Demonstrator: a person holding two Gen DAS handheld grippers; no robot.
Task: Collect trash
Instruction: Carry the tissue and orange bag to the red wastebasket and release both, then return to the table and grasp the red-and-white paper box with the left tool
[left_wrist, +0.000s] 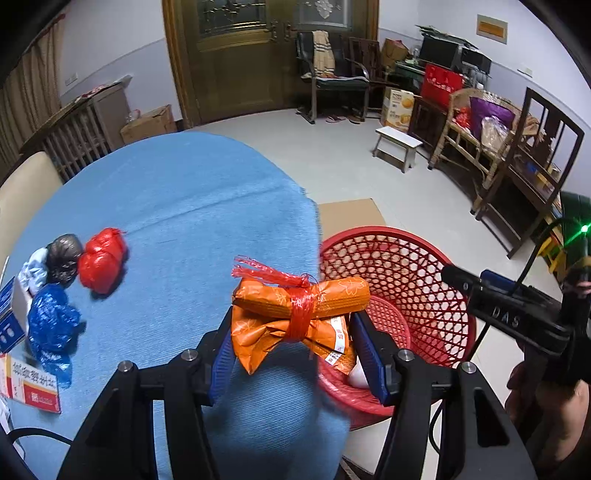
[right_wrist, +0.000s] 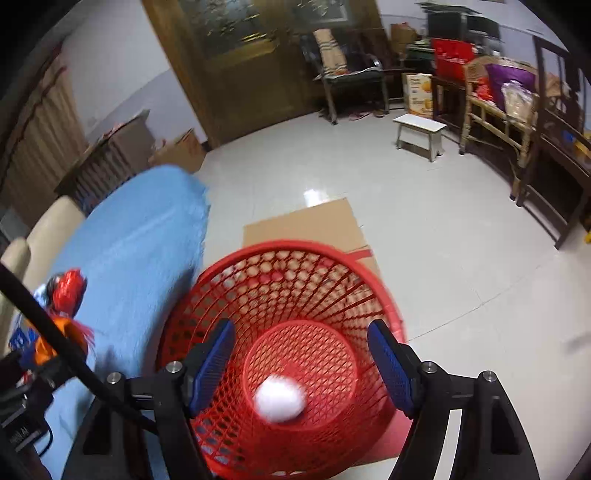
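Observation:
My left gripper (left_wrist: 295, 347) is shut on an orange wrapper bundle (left_wrist: 295, 314) tied with red string, held over the edge of the blue-covered table (left_wrist: 177, 206) next to the red mesh basket (left_wrist: 436, 295). My right gripper (right_wrist: 301, 365) is open and empty above the basket (right_wrist: 295, 288). A white ball of paper (right_wrist: 279, 402) is in the basket, blurred. On the table's left lie a red wrapper (left_wrist: 102, 260), a dark crumpled piece (left_wrist: 64, 256) and a blue crumpled bag (left_wrist: 51, 325).
Flat cardboard (right_wrist: 306, 225) lies on the floor under the basket. A red-and-white box (left_wrist: 29, 387) sits at the table's left edge. A white stool (left_wrist: 397, 146), chairs and shelves stand at the far right. A wooden door is at the back.

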